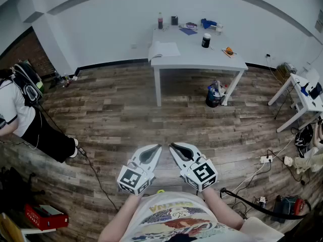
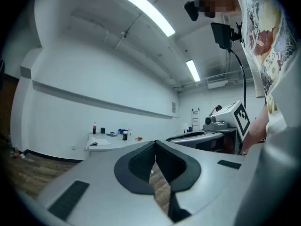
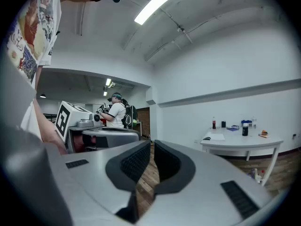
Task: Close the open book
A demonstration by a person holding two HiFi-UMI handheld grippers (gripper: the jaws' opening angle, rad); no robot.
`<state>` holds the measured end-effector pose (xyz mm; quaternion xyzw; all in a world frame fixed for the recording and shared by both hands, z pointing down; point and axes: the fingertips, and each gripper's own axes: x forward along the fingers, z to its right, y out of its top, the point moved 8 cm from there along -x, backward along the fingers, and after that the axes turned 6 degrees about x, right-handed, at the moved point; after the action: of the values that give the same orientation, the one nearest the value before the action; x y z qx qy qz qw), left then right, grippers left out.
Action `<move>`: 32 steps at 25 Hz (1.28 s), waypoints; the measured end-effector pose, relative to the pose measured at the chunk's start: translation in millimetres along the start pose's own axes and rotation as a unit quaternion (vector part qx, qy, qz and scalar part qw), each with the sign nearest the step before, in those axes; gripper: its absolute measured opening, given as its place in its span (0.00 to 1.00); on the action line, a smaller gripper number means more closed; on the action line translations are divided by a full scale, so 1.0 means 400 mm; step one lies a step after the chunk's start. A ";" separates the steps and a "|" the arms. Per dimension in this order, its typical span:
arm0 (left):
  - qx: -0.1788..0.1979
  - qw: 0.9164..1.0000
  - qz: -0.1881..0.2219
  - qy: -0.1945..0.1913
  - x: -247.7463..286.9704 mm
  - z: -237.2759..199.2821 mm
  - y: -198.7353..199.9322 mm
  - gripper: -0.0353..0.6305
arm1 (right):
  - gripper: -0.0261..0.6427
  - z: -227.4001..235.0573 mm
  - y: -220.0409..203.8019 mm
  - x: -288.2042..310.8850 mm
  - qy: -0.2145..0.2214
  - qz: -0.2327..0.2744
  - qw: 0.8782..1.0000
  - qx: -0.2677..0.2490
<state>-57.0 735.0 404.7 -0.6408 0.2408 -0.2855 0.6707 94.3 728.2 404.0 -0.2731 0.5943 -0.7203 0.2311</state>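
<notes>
The open book (image 1: 164, 49) lies with its white pages up at the near left corner of a white table (image 1: 202, 59) across the room; it also shows small in the left gripper view as the book (image 2: 99, 143) and in the right gripper view as the book (image 3: 214, 136). My left gripper (image 1: 157, 146) and right gripper (image 1: 172, 145) hang side by side close to my body, far from the table. The left gripper (image 2: 155, 142) is shut, tips touching, empty. The right gripper (image 3: 153, 142) has its jaws drawn together with only a thin slit, and it holds nothing.
On the table stand a bottle (image 1: 160, 20), a black cup (image 1: 206, 40) and blue items (image 1: 208, 22). A bag (image 1: 214, 95) sits by a table leg. A person (image 1: 20, 115) stands at the left. Cables and a power strip (image 1: 266, 159) lie on the right floor; a second desk (image 1: 303, 95) is at far right.
</notes>
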 end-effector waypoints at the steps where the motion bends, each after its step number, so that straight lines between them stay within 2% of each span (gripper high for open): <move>1: 0.001 1.000 0.001 0.000 -0.004 -0.001 0.003 0.07 | 0.10 -0.005 0.001 0.001 0.000 0.000 1.000 -0.001; 10: -0.005 1.000 0.012 -0.004 -0.020 0.006 0.018 0.07 | 0.10 -0.023 0.000 -0.009 0.009 0.013 0.999 0.033; 20: -0.017 1.000 0.009 -0.013 -0.059 -0.014 0.009 0.07 | 0.10 -0.059 -0.020 0.016 0.001 -0.023 1.000 0.005; 32: -0.017 0.999 0.004 -0.037 -0.118 -0.050 -0.008 0.07 | 0.10 -0.117 -0.045 0.042 -0.018 -0.037 0.999 0.016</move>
<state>-104.8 753.2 404.5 -0.6611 0.2235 -0.2550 0.6693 50.4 754.5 417.1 -0.3043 0.5675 -0.7329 0.2194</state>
